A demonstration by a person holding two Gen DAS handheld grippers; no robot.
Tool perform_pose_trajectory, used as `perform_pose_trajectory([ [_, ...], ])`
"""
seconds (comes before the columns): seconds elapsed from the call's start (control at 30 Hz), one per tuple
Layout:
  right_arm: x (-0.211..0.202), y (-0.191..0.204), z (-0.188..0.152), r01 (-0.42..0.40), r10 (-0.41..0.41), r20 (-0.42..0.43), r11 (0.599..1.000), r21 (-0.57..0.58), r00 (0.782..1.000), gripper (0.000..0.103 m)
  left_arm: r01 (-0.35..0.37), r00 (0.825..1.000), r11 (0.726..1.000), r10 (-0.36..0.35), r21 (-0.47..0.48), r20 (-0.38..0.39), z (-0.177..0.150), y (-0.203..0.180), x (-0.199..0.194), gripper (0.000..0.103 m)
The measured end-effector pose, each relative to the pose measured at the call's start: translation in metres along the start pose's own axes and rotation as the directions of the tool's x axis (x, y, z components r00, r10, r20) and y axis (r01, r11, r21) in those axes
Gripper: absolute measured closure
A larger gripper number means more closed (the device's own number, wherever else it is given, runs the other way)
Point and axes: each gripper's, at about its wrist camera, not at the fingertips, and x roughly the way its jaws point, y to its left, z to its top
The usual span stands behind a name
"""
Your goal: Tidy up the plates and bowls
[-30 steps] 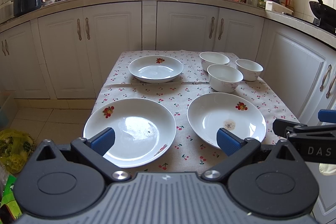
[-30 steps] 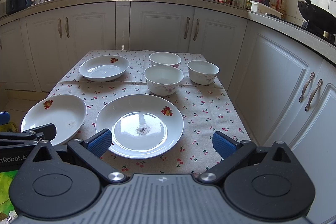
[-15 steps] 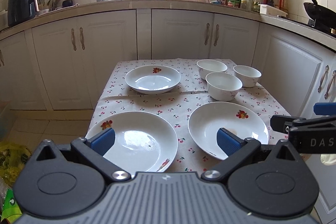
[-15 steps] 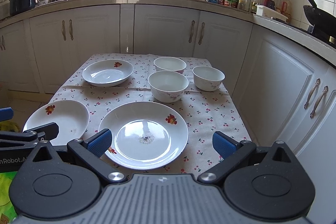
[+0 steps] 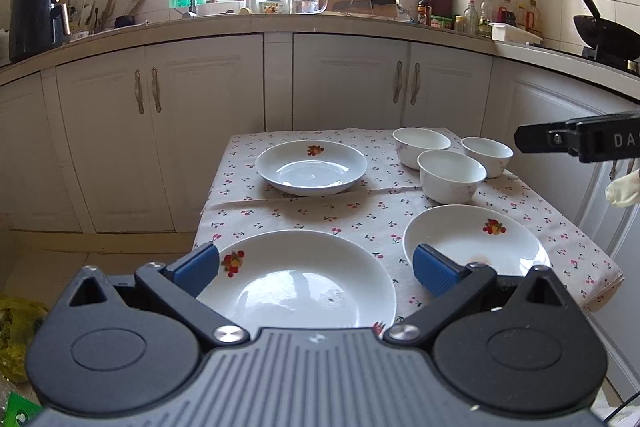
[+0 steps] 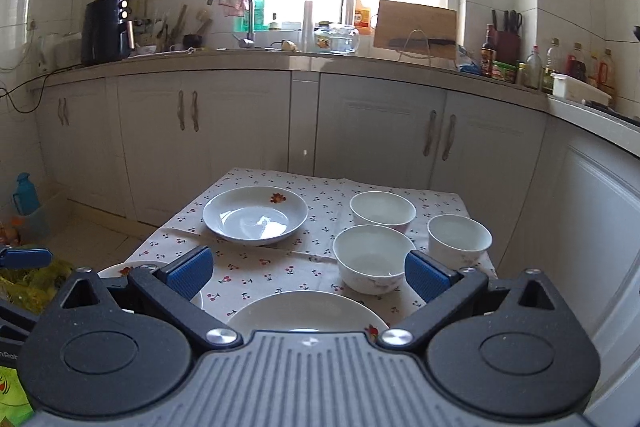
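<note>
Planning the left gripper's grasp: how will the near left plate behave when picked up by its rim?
The plate looks glazed and glossy, so probably slippery between the pads. It seems rigid ceramic, likely fragile if dropped. Wide and shallow, held at one edge it may tilt.

Glossy white ceramic plates [image 5: 296,283], glazed bowls [image 5: 452,175], matt printed cloth [image 5: 320,215] over the surface, matt black plastic left claw [image 5: 316,269], ribbed blue pads [image 5: 196,265]

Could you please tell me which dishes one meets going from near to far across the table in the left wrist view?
Near left plate → near right plate → nearest bowl → far plate → right bowl → far bowl.
</note>
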Motion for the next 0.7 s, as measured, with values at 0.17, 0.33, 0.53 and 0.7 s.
perform_pose_trajectory([
  [0.17,0.026,0.015,0.004,-0.129,0.129,-0.024,0.991,-0.023,0.991,0.0,0.028,0.996,0.999,-0.03,-0.026,-0.08,-0.012,0.028,0.009,0.001],
  [0.33,0.051,0.038,0.005,-0.192,0.187,-0.07,0.979,-0.069,0.98,0.0,0.087,0.987,0.996,-0.091,-0.032,-0.133,-0.032,0.049,0.017,0.001],
  [0.53,0.083,0.053,0.003,-0.315,0.302,-0.157,0.947,-0.066,0.94,0.0,0.139,0.977,0.99,-0.138,-0.002,-0.164,-0.054,0.065,0.025,0.001],
  [0.7,0.111,0.063,0.0,-0.385,0.364,-0.233,0.922,-0.049,0.902,0.0,0.208,0.96,0.978,-0.203,0.004,-0.194,-0.067,0.075,0.032,0.001],
])
